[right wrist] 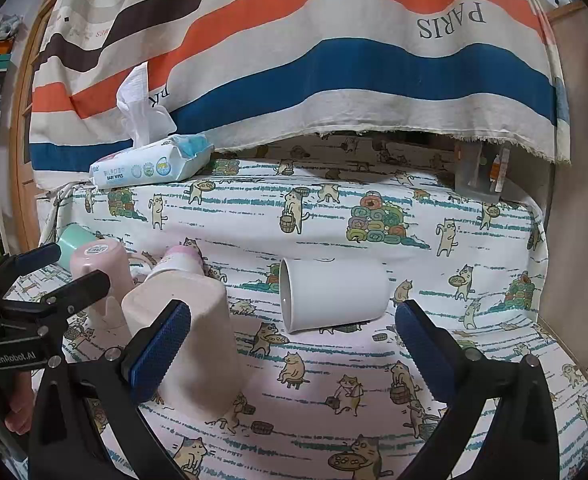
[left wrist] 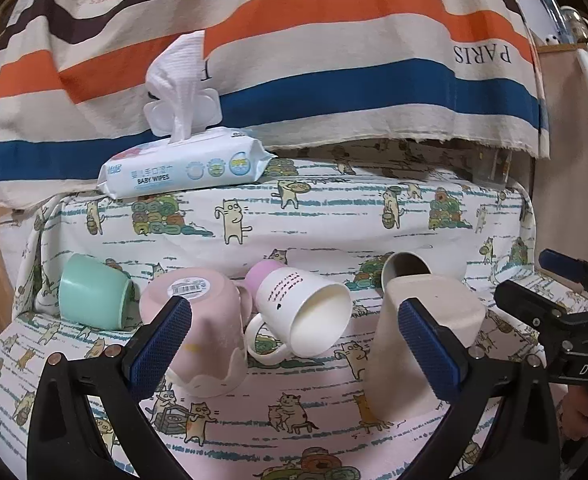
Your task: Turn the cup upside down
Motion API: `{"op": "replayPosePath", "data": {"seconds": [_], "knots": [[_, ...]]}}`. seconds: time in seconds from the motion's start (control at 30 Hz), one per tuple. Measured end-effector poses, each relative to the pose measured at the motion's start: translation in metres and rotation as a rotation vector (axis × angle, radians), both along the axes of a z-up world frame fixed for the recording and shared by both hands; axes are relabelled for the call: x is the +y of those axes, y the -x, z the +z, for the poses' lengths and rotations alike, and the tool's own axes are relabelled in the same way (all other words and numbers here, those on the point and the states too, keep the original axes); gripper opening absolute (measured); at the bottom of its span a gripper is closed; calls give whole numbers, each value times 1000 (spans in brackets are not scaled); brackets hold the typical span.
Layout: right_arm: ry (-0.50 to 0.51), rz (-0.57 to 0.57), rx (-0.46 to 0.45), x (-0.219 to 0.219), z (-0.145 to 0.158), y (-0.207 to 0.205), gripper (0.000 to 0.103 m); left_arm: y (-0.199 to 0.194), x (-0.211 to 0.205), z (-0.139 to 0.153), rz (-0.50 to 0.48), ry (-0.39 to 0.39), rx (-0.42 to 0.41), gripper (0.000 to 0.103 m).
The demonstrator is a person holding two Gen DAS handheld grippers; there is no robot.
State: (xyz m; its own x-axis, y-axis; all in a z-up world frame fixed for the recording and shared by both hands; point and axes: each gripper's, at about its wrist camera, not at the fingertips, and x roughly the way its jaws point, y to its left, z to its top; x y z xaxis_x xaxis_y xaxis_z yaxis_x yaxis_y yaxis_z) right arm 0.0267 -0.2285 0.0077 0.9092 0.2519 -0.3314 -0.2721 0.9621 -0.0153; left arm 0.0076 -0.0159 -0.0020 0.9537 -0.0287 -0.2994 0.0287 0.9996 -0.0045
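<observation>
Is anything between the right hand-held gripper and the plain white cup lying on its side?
Nothing visible. The right hand-held gripper is open, and only bare cat-print cloth lies before the plain white cup. The beige upside-down cup stands off to its left.

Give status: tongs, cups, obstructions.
Left tongs and right tongs open, empty. Beige cup upside down; white cup lying on its side, untouched. Path to white cup clear.

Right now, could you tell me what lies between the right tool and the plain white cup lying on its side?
Only bare cat-print cloth lies between the open right tool and the white cup, as the right wrist view shows; the beige cup stands off to the left.
</observation>
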Motion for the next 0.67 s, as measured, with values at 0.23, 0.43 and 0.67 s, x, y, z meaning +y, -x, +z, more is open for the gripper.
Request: {"op": "replayPosePath", "data": {"seconds": [0.23, 0.43, 0.67], "knots": [[-2, -1, 4, -1, 0, 0, 103, 0, 2, 0, 4, 2, 2, 103], [-3, -4, 13, -3, -1, -3, 103, 0, -2, 0, -7, -13, 6, 103], [-5, -4, 15, -3, -1, -3, 103, 0, -4, 0, 0, -13, 10, 103]]}}
